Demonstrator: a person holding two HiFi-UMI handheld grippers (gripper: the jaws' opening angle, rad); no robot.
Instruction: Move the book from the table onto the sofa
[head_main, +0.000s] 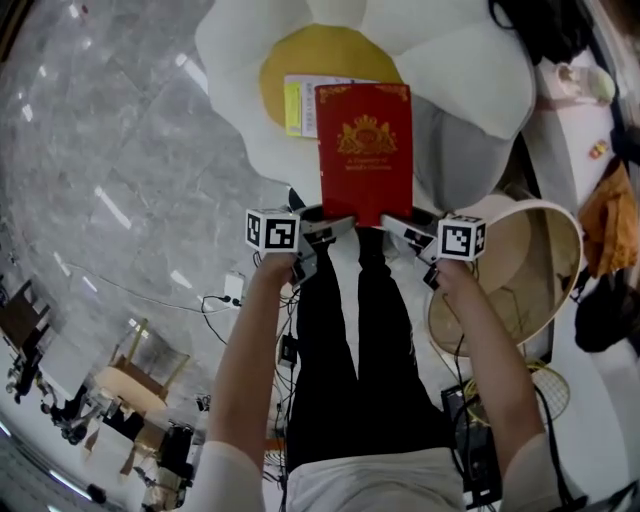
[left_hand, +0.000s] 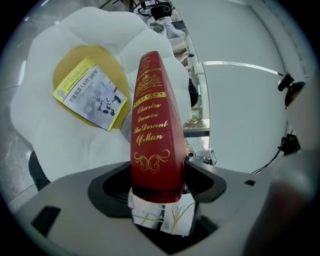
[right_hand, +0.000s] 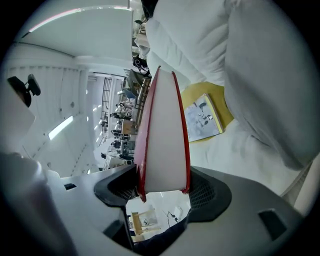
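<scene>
- Task item: the red hardcover book (head_main: 365, 150) with gilt emblem and lettering is held in the air, front cover up, at its near edge. It is over the front of the white petal-shaped sofa (head_main: 460, 70).
- Left tongs (head_main: 335, 226): jaws set wide, pads pressed on both covers at the spine corner of the red hardcover book (left_hand: 154, 135). Nothing else is held.
- Right tongs (head_main: 405, 230): jaws set equally wide, pads pressed on both covers at the page-edge corner of the red hardcover book (right_hand: 162, 140). Nothing else is held.
- Completed: the lift from the tabletop and most of the carry. The book is clear of any tabletop.
- Remaining: lower the book onto the cushion, open both tongs, withdraw. Contact between the far edge and the cushion cannot be confirmed; the head view suggests a gap.
- Landing zone: the yellow round centre cushion (head_main: 300, 60) already carries a yellow-edged illustrated booklet (head_main: 298, 105), lying flat just beyond and to the left of the red book. Free white padding lies on either side.
- Surface: soft, rounded upholstery; expect the book to settle at a slight tilt.
- Room: polished grey marble floor (head_main: 100, 150) with cables near the person's feet. A round pale wooden tabletop (head_main: 510, 250), probably a side table, stands to the right.
</scene>
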